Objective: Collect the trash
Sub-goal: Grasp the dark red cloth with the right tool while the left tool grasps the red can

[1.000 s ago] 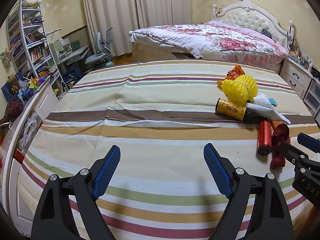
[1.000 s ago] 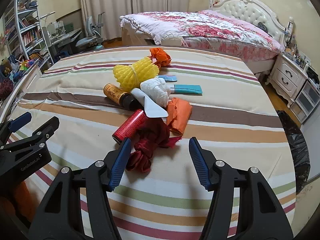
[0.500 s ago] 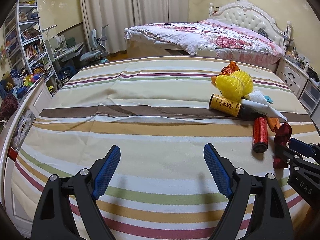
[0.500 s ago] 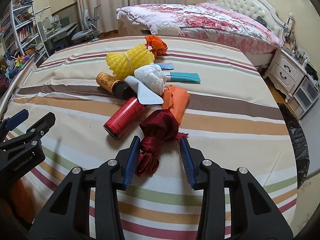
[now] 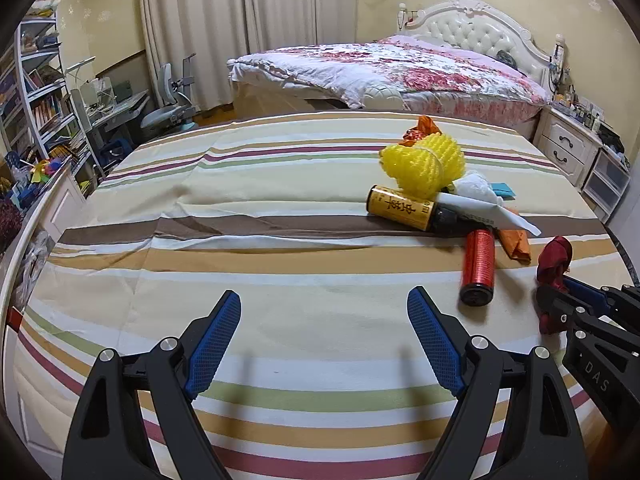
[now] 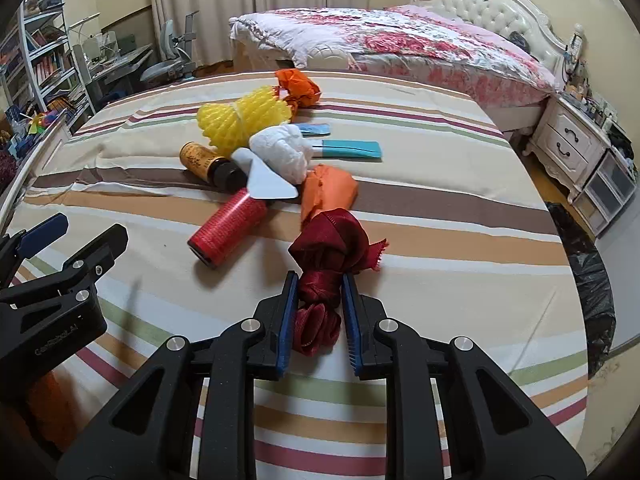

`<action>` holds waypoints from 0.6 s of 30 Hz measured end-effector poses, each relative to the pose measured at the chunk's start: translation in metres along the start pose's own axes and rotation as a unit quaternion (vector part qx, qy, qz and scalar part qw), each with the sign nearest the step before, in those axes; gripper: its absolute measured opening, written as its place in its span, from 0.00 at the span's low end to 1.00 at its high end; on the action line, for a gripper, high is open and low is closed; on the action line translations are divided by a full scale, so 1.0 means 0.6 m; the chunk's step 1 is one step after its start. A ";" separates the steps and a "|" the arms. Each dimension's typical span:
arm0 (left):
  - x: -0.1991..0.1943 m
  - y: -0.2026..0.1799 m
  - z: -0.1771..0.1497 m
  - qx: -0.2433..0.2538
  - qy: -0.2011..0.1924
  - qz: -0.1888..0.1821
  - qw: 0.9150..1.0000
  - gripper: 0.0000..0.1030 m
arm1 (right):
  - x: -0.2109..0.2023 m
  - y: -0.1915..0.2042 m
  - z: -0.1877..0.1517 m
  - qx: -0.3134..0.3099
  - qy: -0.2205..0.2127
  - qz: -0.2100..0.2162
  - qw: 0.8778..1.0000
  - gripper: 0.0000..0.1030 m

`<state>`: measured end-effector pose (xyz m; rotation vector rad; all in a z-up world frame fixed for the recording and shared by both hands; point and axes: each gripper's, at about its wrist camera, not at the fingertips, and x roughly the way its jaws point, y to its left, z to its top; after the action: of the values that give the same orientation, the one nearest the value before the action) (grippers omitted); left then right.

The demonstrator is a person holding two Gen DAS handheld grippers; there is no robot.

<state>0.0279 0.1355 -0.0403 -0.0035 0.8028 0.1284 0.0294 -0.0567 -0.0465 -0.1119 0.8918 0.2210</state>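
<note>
A pile of trash lies on the striped cloth [image 6: 440, 208]: a dark red ribbon bundle [image 6: 326, 252], a red can [image 6: 228, 228], an orange bag [image 6: 330, 190], a white crumpled paper [image 6: 282, 152], a yellow foam net [image 6: 240, 118] and a yellow-labelled bottle [image 6: 200, 158]. My right gripper [image 6: 319, 300] is shut on the red ribbon bundle; it also shows in the left wrist view [image 5: 554, 258]. My left gripper [image 5: 324, 340] is open and empty over bare cloth, left of the red can [image 5: 478, 266].
A black trash bag [image 6: 588, 276] hangs off the table's right side. A bed [image 5: 400, 68] stands behind the table, a white nightstand [image 5: 568, 150] at the right, and shelves and a desk [image 5: 52, 92] at the left.
My right gripper has moved forward and closed its jaws around the red ribbon bundle. My left gripper has stayed open and has hardly moved.
</note>
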 end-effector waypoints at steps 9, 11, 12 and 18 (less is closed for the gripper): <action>0.006 -0.049 0.009 0.021 0.003 -0.022 1.000 0.80 | 0.003 -0.090 -0.007 0.035 -0.001 -0.042 0.999 0.21; 0.009 -0.060 0.013 0.024 0.004 -0.026 0.999 0.80 | 0.003 -0.105 -0.007 0.041 -0.002 -0.046 0.998 0.21; 0.011 -0.066 0.015 0.027 0.005 -0.027 0.999 0.80 | 0.004 -0.112 -0.007 0.045 -0.002 -0.045 0.998 0.21; 0.028 -0.102 0.031 0.041 0.010 -0.032 0.999 0.80 | 0.007 -0.130 -0.010 0.057 -0.006 -0.031 0.998 0.22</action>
<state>0.0598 0.0777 -0.0424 0.0473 0.8270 0.0348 0.0461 -0.1332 -0.0528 -0.0330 0.8849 0.1122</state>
